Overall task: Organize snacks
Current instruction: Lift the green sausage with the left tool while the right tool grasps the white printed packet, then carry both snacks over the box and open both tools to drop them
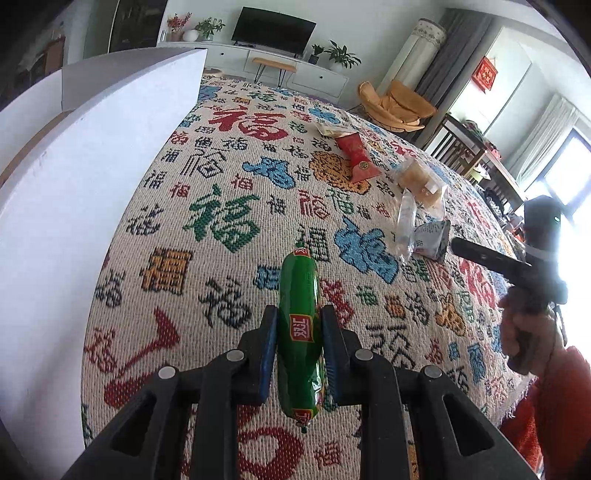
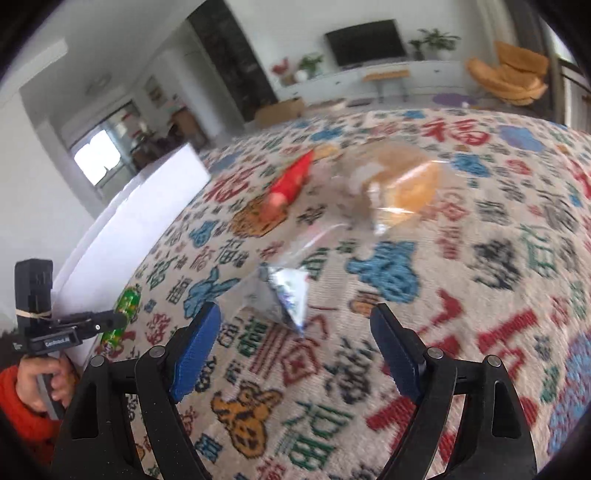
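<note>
My left gripper (image 1: 300,311) is shut on a green sausage stick (image 1: 298,295), its blue pads pressing both sides, held above the patterned cloth (image 1: 229,221). A white box (image 1: 92,166) stands to its left. Further out on the cloth lie a red packet (image 1: 355,155), a bread roll in a clear bag (image 1: 421,181), a clear wrapper (image 1: 405,225) and a silver packet (image 1: 432,242). My right gripper (image 2: 299,332) stands open just short of the silver packet (image 2: 288,295), nothing between its pads. The right wrist view is blurred and shows the left gripper (image 2: 110,321) with the sausage (image 2: 125,306).
A hand in a red sleeve (image 1: 535,332) holds the right gripper (image 1: 480,254) at the cloth's right side. Behind the table are a TV cabinet (image 1: 273,33), potted plants and a yellow chair (image 1: 399,103). Bare cloth lies between the white box and the snacks.
</note>
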### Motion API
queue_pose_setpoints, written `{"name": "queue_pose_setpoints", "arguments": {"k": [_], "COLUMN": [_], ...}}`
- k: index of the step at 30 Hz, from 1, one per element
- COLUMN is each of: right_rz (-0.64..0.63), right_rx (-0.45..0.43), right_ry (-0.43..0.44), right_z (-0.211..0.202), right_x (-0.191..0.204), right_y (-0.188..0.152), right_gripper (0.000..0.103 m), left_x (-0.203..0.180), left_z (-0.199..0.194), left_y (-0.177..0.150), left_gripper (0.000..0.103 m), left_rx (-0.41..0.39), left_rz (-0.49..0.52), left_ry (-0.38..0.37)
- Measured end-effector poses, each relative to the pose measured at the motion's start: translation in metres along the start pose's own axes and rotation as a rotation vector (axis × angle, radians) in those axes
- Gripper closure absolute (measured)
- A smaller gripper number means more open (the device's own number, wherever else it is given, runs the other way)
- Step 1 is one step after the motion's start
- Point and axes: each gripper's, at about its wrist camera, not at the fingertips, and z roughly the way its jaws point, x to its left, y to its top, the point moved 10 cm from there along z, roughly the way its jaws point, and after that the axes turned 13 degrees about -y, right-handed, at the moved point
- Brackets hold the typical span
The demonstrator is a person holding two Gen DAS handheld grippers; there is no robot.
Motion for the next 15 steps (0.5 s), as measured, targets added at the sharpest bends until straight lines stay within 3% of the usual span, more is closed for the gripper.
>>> {"name": "queue_pose_setpoints", "arguments": {"k": [4, 6, 8, 15], "right_rz": [-0.189, -0.229, -0.206, -0.152], "right_rx": [0.132, 0.15, 0.155, 0.097], "right_ry": [-0.039, -0.073, -0.089, -0.141], "right_z": [0.044, 0.051, 0.046, 0.001], "right_x": [0.03, 0.032, 0.028, 0.016], "right_y": [0.002, 0.001, 0.002, 0.008], "right_gripper": [0.022, 0.062, 0.072, 0.072], "left_x": [-0.003, -0.003, -0.003, -0.03], "left_z": [-0.017, -0.025, -0.03, -0.047], "left_y": [-0.007, -0.01, -0.009, 0.007], "left_gripper": [0.08, 0.08, 0.08, 0.08], "left_rx": [-0.02, -0.032, -0.041, -0.099], "left_rz": [0.006, 0.011, 0.013, 0.017], "left_ry": [-0.021, -0.019, -0.022, -0.108]}}
